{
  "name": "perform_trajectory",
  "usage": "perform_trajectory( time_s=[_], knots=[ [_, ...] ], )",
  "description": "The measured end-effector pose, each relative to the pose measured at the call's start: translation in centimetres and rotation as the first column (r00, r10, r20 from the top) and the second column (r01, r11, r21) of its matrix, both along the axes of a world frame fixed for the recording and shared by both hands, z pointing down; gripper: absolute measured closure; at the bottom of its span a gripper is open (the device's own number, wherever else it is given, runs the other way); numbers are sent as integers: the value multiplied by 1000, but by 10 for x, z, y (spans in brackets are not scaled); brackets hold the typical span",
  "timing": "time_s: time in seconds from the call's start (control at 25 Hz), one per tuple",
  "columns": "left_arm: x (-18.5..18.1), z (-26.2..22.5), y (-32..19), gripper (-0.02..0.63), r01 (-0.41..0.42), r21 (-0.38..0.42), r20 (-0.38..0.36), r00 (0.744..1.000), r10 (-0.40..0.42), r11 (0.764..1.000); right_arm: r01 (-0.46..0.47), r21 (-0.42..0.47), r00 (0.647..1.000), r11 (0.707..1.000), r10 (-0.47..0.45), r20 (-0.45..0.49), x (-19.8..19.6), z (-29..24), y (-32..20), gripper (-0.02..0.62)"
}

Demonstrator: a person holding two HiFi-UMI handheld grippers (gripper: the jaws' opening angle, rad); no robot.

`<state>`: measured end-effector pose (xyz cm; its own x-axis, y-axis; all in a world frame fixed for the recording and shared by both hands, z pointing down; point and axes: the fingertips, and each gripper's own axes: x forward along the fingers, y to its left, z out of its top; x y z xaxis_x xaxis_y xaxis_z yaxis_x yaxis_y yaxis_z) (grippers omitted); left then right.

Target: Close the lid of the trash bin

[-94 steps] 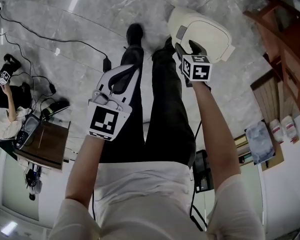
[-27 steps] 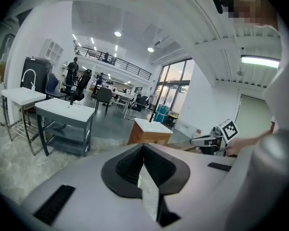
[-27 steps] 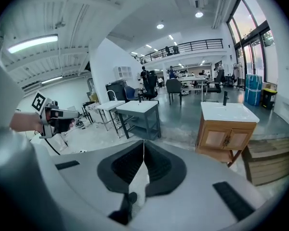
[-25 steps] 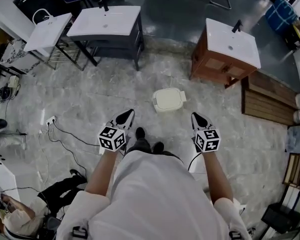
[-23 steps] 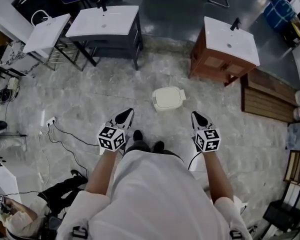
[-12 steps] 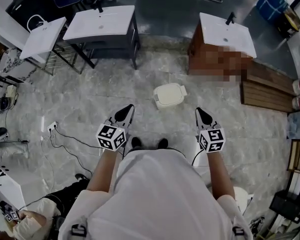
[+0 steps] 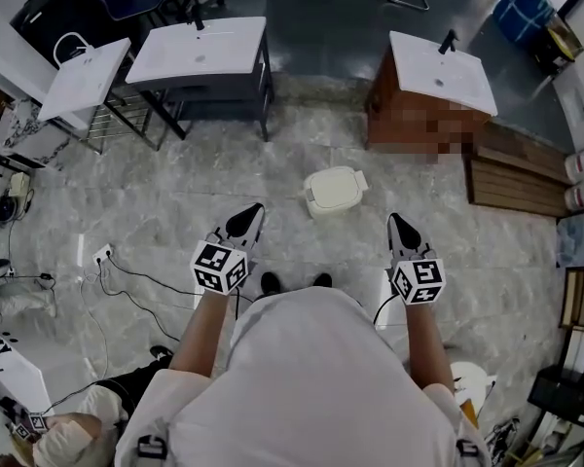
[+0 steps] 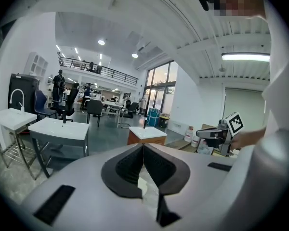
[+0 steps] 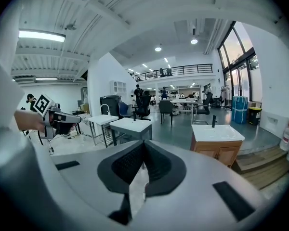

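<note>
- The bin [image 7: 336, 191] sits on the floor [image 7: 175, 202]. It is a little way in front of the person's shoes [image 7: 271, 283] and on the near side of the wooden cabinet [image 7: 433, 76].
- Its lid looks flat and down, so I think the job is done.
- The left gripper [image 7: 247, 214] is held up over the floor, well apart from the bin. Its jaws are pressed together, with nothing in them.
- The right gripper [image 7: 399, 228] is the same — jaws tight together, holding nothing, and well apart from the bin.
- What could go wrong now? A step forward could kick the bin, because it is right ahead of the shoes. A light bin might tip, and the lid could pop back up.
- From up here I cannot tell if the lid has clicked fully down. If it only rests there, a small bump may lift it.
- A cable [image 7: 136, 275] lies on the floor to the person's left — a foot could catch on it.
- With the jaws holding nothing, there is nothing to drop.
</note>
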<state>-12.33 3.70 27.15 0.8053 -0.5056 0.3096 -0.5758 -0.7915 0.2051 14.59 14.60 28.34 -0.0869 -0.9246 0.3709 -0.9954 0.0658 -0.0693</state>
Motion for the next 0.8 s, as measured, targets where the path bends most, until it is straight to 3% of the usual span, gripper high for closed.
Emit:
perform_trajectory(
  time_s=[0.8],
  knots=[
    [-8,3,-10,588,21,-2,-16,1000,-21,1000,-8,1,1000,1000,8,-10,-1,-3,-13,566]
  ],
)
